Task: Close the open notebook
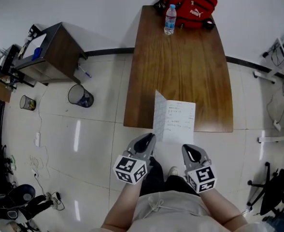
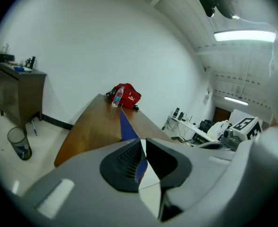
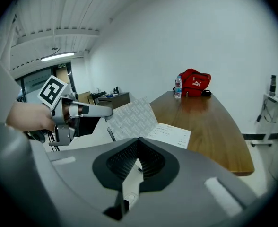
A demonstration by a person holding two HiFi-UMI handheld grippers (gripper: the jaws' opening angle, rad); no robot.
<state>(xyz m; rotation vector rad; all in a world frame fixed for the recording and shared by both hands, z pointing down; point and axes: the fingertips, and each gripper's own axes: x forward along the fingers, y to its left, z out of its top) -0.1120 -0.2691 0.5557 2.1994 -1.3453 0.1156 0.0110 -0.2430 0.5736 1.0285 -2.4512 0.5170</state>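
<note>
The open notebook lies at the near edge of the brown table, its right page flat with handwriting. Its left cover stands lifted, nearly upright. My left gripper is shut on that cover's near edge; in the left gripper view the blue cover runs up from between the pads of the left gripper. The right gripper view shows the raised cover's patterned inside, the flat page and the left gripper at the cover. My right gripper hangs shut and empty just short of the notebook; from its own camera the right gripper has pads that meet.
A water bottle and a red bag sit at the table's far end. A waste bin and a dark side cabinet stand on the tiled floor to the left. Equipment and cables line the right wall.
</note>
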